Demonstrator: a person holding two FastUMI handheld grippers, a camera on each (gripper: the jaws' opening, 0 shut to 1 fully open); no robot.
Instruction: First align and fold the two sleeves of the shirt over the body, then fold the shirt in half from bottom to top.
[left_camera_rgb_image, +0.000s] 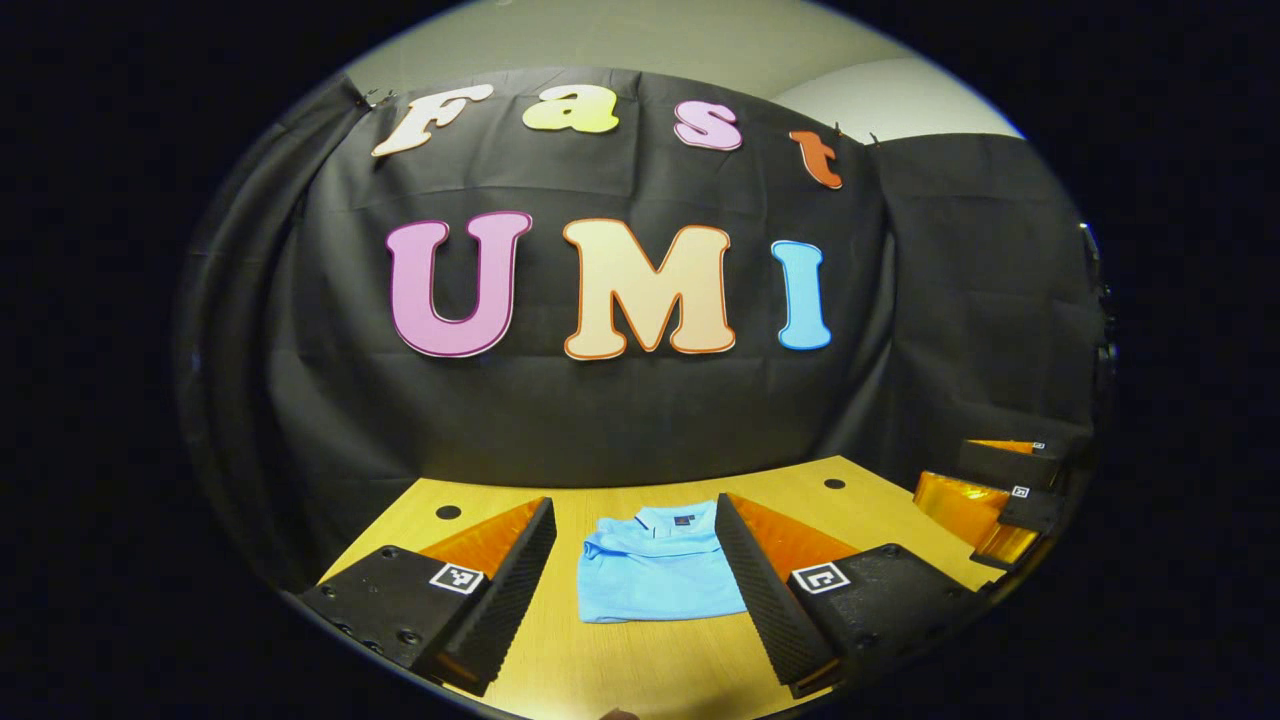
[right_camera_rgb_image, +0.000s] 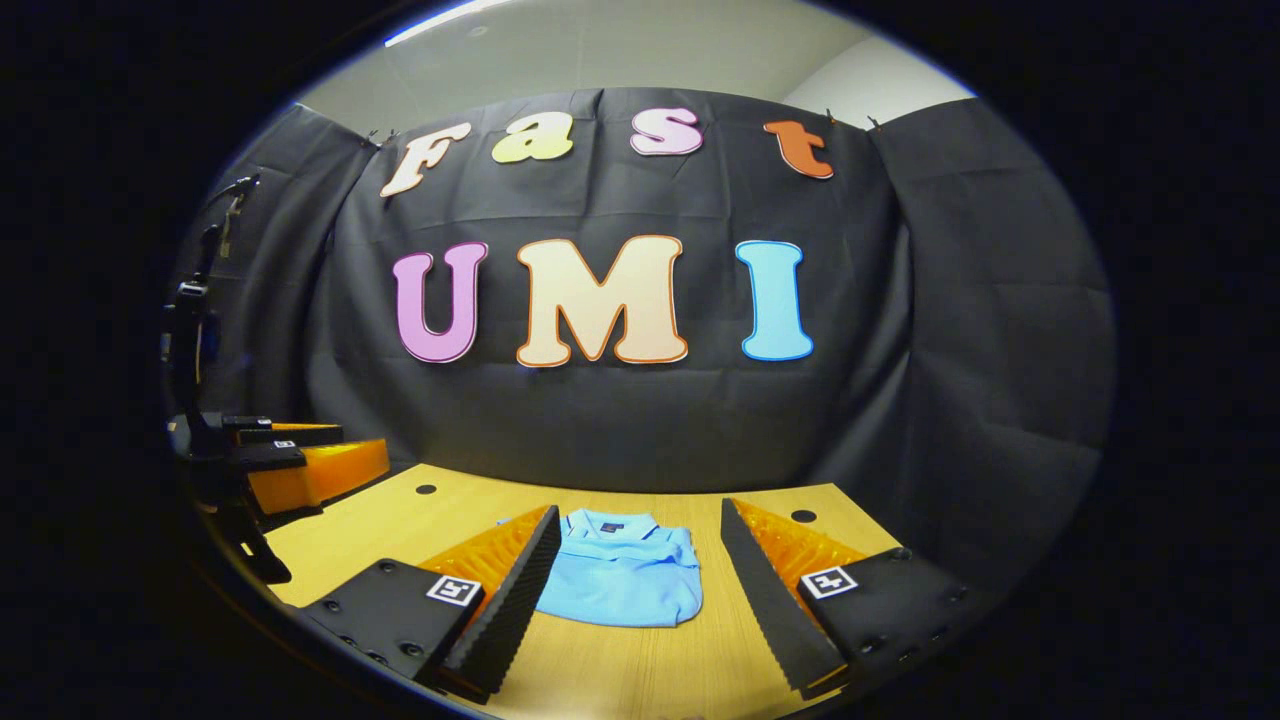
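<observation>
The light blue shirt (left_camera_rgb_image: 655, 565) lies folded on the wooden table (left_camera_rgb_image: 640, 660), a compact rectangle with its collar toward the black cloth wall (left_camera_rgb_image: 620, 420) and its folded edge toward the cameras. In the left gripper view, the left gripper (left_camera_rgb_image: 632, 585) is raised above the near side of the table with its two fingers spread wide apart, holding nothing; the shirt lies beyond and between them, touching neither. At the right edge of that view, beside the shirt's far right, the right gripper (left_camera_rgb_image: 1000, 500) shows, apart from the cloth. In the right gripper view, the right gripper (right_camera_rgb_image: 640, 590) likewise has its fingers wide apart and empty, with the shirt (right_camera_rgb_image: 622, 572) lying beyond them, closer to the left finger. Well left of the shirt there, the left gripper (right_camera_rgb_image: 290, 465) hangs over the table's (right_camera_rgb_image: 640, 670) edge.
</observation>
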